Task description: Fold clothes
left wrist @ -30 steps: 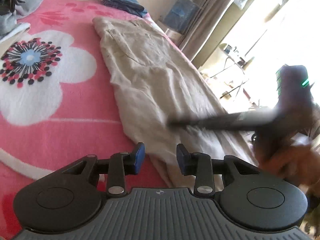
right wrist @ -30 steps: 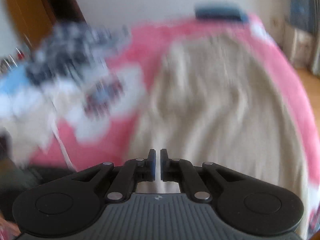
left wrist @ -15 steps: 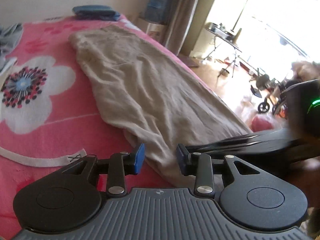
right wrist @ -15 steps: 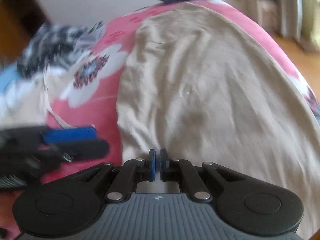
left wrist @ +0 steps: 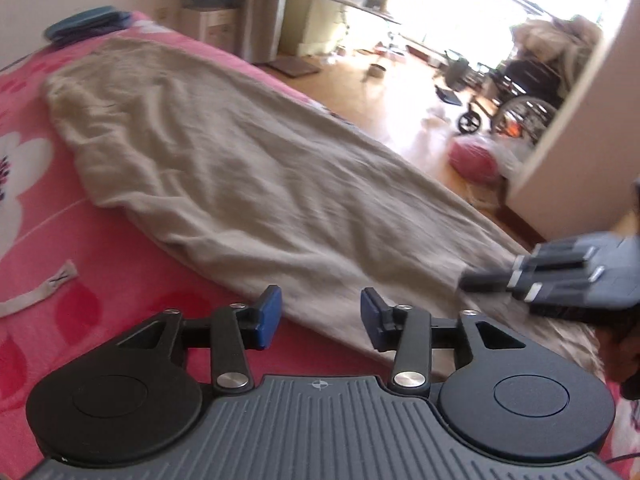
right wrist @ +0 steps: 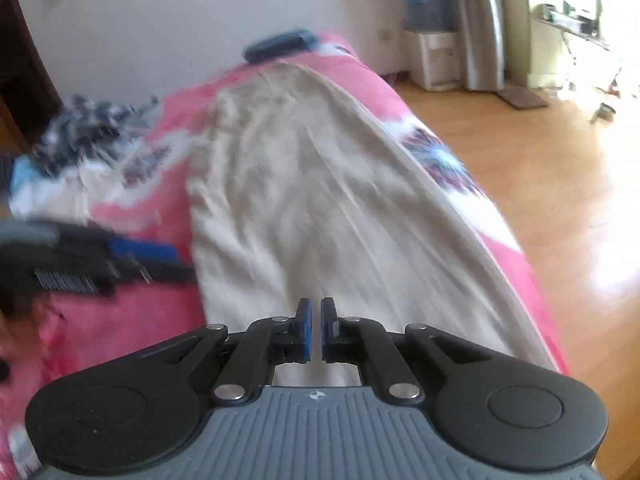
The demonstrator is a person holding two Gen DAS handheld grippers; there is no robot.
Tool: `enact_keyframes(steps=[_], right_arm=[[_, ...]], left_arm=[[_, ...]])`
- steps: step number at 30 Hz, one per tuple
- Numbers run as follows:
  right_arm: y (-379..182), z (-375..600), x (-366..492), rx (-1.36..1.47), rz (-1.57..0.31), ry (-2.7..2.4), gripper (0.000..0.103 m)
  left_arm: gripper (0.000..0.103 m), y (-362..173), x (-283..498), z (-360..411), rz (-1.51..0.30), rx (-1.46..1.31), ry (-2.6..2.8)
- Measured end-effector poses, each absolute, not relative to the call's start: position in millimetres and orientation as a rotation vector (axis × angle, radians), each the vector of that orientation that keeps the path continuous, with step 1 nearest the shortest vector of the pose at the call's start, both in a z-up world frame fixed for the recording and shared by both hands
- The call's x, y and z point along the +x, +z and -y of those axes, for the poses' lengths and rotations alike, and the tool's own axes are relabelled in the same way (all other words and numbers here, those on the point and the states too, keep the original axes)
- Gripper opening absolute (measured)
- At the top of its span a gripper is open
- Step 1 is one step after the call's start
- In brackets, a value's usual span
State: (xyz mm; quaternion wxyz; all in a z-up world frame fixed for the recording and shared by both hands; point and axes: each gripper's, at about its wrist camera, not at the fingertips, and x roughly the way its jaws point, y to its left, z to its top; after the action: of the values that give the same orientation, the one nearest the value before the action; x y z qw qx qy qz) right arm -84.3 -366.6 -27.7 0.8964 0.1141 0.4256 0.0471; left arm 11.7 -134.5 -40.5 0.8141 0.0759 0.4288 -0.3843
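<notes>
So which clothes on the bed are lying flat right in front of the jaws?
The beige trousers. They are spread long and flat, unlike the crumpled black-and-white heap and the folded dark blue pile farther off.

In the left wrist view the trousers lie lengthwise on the bed, running from 10 o'clock far down to 4 o'clock near. The left gripper sits at 6 o'clock, over the trousers' near edge; the right gripper comes in from 3 o'clock at their near end. A folded pile lies on the bed beyond the trousers at 11 o'clock. A strap lies on the bed at 9 o'clock. A wheelchair stands on the floor at 2 o'clock.

In the right wrist view a heap of clothes lies left of the trousers at 10 o'clock.
</notes>
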Motion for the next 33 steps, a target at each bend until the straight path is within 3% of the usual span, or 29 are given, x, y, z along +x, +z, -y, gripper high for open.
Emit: enact_keyframes(steps=[2,3,9,12,19,21,26,29,33], right_arm=[[-57.0,367.6,-95.2,0.231,-0.966,0.076,0.001],[-56.7,370.3,-106.5,0.253,-0.92,0.079,0.001],[-16.4,379.0,-185.7,0.201,-0.835,-0.118,0.004],[-57.1,387.7,-213.5,0.229,-0.948,-0.208,0.003],[-23.8,386.9,-275.5,0.232,-0.818,-0.305,0.004],[-51.3,394.9,-284.4,0.259,-0.937,-0.308,0.003],[-23.4,399.2,-311.2,0.289,-0.807,-0.315,0.005],[-37.6,405.6,-310.7,0.263,-0.898,-0.327,0.009],[-41.7,420.9,-314.4,0.327,-0.907,-0.35,0.009]], left_arm=[[0.046,-44.8,-2.0,147.2,-0.927,0.173,-0.829],[0.046,-46.9,-8.8,153.5,-0.933,0.178,-0.834],[0.052,-59.8,-49.9,191.6,-0.968,0.212,-0.86],[0.052,-66.2,-70.4,210.6,-0.986,0.229,-0.874],[0.056,-67.8,-88.7,213.7,-0.987,0.187,-0.745],[0.056,-68.0,-93.3,213.6,-0.986,0.174,-0.705],[0.059,-68.4,-104.8,213.6,-0.982,0.14,-0.605],[0.059,-71.6,-113.6,216.0,-0.998,0.145,-0.582],[0.069,-75.7,-126.2,223.8,-1.007,0.186,-0.567]])
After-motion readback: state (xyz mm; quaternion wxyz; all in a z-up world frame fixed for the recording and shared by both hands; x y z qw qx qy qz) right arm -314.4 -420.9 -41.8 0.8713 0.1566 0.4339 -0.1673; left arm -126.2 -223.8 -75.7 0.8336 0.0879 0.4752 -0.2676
